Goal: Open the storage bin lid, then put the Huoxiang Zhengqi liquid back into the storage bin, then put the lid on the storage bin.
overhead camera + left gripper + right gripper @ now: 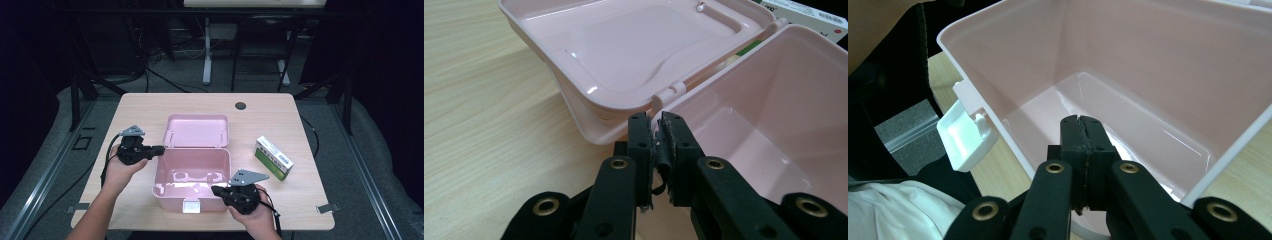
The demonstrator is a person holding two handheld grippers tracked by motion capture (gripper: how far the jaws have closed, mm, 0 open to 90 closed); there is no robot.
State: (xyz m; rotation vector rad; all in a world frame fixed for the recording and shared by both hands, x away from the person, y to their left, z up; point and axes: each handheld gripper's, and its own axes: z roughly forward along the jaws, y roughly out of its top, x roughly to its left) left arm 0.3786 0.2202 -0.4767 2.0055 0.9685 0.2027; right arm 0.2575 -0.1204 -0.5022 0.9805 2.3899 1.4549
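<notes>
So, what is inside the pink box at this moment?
The pink box stands open and holds nothing: its floor is bare and shiny. The right gripper covers one near corner.

the box (192, 170) is pale pink all over, walls and floor alike, and its open lid (196, 131) is the same pink with glossy white highlights. the latch (965, 134) on its front wall is white. the desk (150, 107) is light wood with a fine, streaky grain, and a small dark round cap (241, 105) sits in its far edge. the carton (273, 157) is white with green bands and a small red dot. the left gripper (159, 149) and the right gripper (216, 190) are black, each topped by a grey plate, with brass-coloured rivets on the black jaws. the floor (320, 75) is grey.
</notes>
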